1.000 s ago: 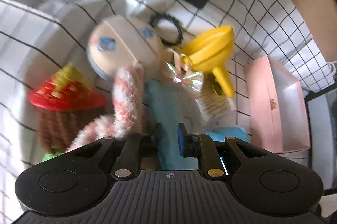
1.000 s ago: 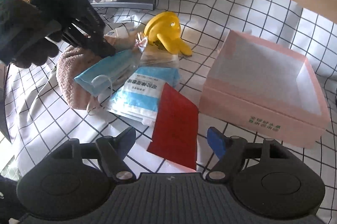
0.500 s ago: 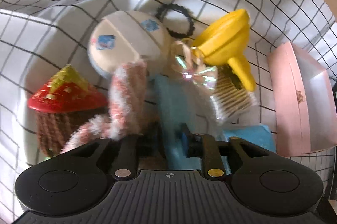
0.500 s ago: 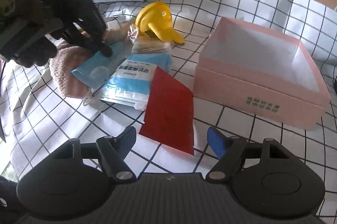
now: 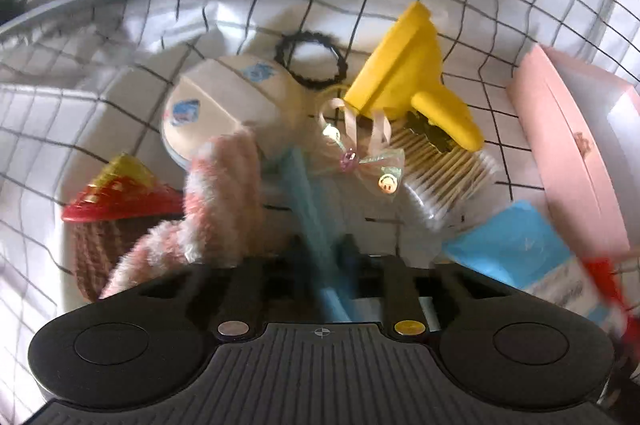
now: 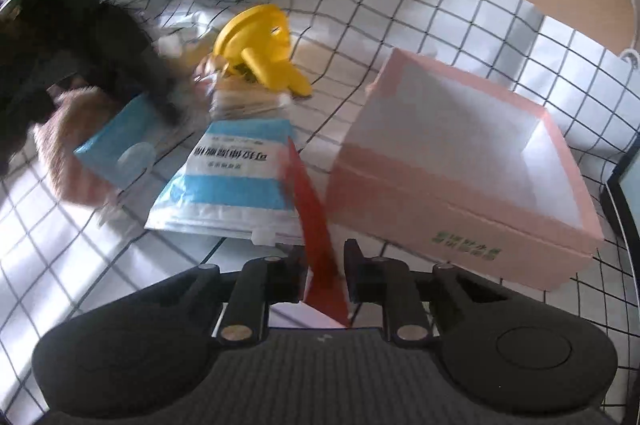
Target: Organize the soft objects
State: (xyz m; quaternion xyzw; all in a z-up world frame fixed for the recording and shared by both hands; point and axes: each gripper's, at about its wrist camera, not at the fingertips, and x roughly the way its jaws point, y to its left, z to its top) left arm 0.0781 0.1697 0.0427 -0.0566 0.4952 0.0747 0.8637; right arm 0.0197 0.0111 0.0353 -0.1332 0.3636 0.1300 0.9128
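1. Checked tablecloth [image 6: 460, 21] covered the whole work surface; everything sat on it.
2. Pink box [image 6: 460, 161] was the landmark: open, nothing visible inside, standing to the right of the pile.
3. Fuzzy pink sock [image 5: 224, 201] lay on the pile's far side from the box, next to a red-topped knitted cupcake toy [image 5: 116, 209].
4. Blue-and-white mask packet [image 6: 236, 181] lay flat just left of the box.
5. Yellow funnel [image 6: 260, 45] sat behind the packet, up-left of the box, with a cotton swab pack [image 5: 444, 181] against it.
6. Left gripper [image 5: 324, 257] had its jaws drawn in narrow on a blue face mask [image 5: 316, 225], at the pile's edge away from the box.
7. Right gripper [image 6: 324, 265] was pinching a red envelope [image 6: 316, 225] edge-on, close to the box's near-left corner.
8. Step in hand, as I judged it: both items gripped and starting to lift, nothing boxed yet.
9. Next move probably needed each piece carried over the box rim and let go inside, one at a time so the grippers didn't collide; the limp mask could drag on the bow [image 5: 360, 161] and sock.
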